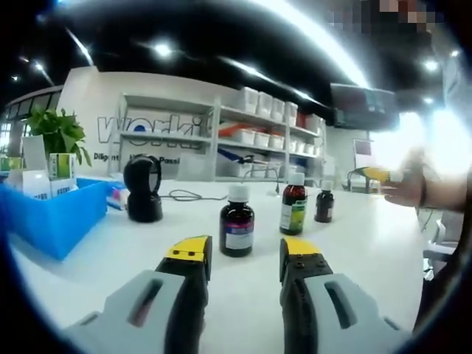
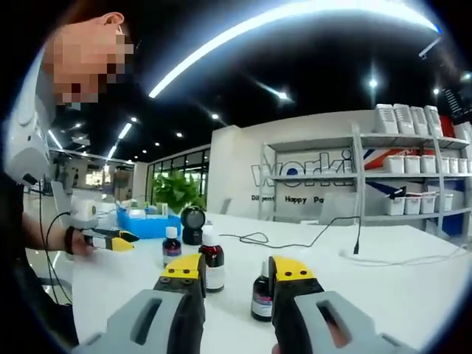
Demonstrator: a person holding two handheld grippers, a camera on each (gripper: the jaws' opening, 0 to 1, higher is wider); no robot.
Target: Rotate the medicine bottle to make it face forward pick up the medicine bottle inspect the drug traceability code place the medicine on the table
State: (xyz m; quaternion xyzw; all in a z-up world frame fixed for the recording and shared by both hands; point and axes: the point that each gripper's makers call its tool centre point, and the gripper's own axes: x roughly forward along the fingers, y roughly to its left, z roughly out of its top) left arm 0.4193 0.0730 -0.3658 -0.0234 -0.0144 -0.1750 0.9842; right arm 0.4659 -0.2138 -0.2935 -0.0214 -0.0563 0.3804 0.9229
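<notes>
Three upright medicine bottles on white worktop near blue bin and black scanner, left tongs and right tongs both open, gripping nothing.

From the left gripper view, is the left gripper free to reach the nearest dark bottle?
Probably yes. The left gripper is open, and the nearest dark bottle stands upright just beyond its jaws on bare table, apart from the other two bottles.
</notes>
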